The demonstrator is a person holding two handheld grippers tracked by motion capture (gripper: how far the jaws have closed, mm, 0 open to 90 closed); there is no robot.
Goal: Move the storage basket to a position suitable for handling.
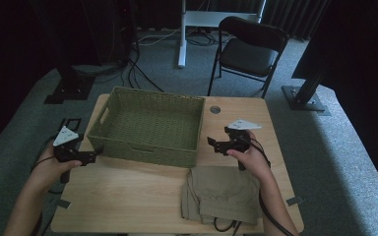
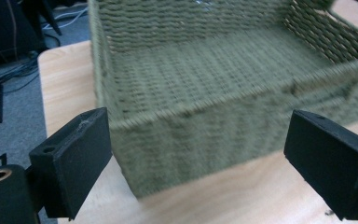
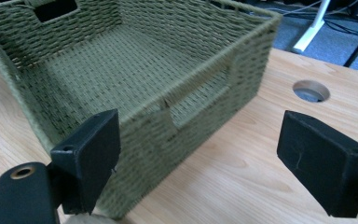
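L tongs (image 1: 94,156) & R tongs (image 1: 212,143) both wide open, flanking green basket (image 1: 147,123), w/ nothing gripped.

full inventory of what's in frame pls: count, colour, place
basket: 1, green woven, empty, back-centre of table
folded cloth: 1, khaki, front right of table, near edge
table: 1, light wood, with a round hole at back right
chair: 1, black, on floor behind table
left gripper: 1, black, open, at basket's left front corner
right gripper: 1, black, open, beside basket's right side
hands: 2, one holding each gripper
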